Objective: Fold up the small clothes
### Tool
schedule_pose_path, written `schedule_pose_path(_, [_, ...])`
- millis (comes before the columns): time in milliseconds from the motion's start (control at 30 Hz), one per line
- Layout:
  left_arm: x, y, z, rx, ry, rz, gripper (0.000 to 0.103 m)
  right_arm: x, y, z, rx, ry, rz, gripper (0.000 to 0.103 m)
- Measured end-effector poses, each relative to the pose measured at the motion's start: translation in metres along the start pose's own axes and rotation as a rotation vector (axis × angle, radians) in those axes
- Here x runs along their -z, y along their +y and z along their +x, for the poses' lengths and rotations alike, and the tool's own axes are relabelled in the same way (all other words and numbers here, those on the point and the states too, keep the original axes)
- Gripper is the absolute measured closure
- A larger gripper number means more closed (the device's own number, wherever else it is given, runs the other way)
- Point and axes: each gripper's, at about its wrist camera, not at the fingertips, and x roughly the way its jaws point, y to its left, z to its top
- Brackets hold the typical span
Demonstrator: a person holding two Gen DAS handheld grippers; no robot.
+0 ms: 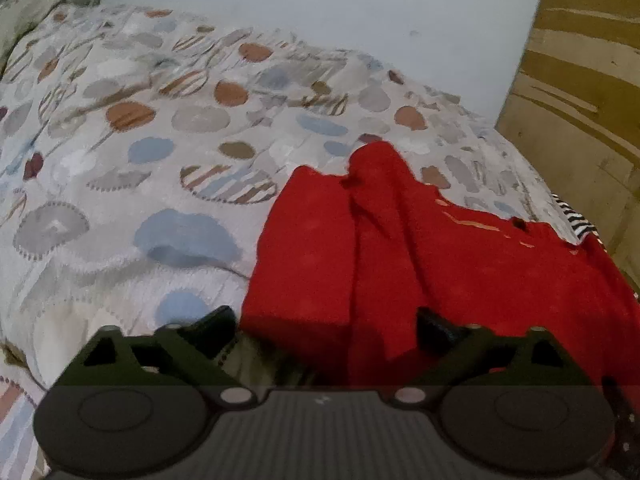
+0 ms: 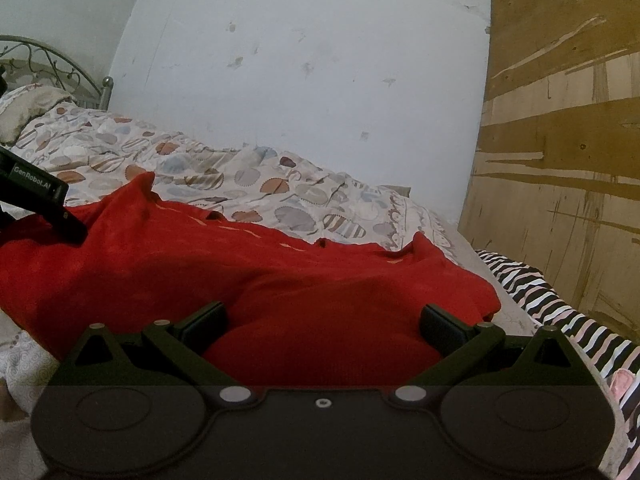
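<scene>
A red garment (image 1: 400,240) lies rumpled on the patterned bedspread (image 1: 160,140), with a fold running up its middle. My left gripper (image 1: 328,322) is low over its near left edge, jaws wide; the left fingertip (image 1: 222,318) is just off the cloth and the right fingertip (image 1: 436,324) rests over it. In the right wrist view the same red garment (image 2: 240,264) spreads across the bed, and my right gripper (image 2: 324,322) stands open with a bulge of red cloth between its fingers, not pinched. The left gripper's body (image 2: 44,200) shows at that view's left edge.
A black-and-white striped garment (image 2: 540,300) lies at the bed's right edge, also seen as a striped corner (image 1: 576,220). A wooden board (image 2: 560,160) stands to the right against the white wall (image 2: 300,80). A metal headboard (image 2: 48,56) and pillow (image 2: 24,108) are far left.
</scene>
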Motion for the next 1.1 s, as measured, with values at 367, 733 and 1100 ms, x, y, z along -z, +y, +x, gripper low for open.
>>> schedule_pose_path(367, [-0.001,0.004,-0.008,0.082,-0.003,-0.072,0.054,-0.001,0.001,-0.002,-0.002,-0.005,0.005,0.000])
schedule_pose_path(733, [-0.015,-0.043,-0.030,-0.005,-0.087,0.072,0.080,-0.002,0.001,-0.003,-0.004,-0.001,0.005,0.000])
schedule_pose_path(1100, [-0.068,-0.175,-0.062,0.149,-0.153,0.288,0.086,-0.031,-0.029,-0.028,0.059,-0.045,0.005,0.000])
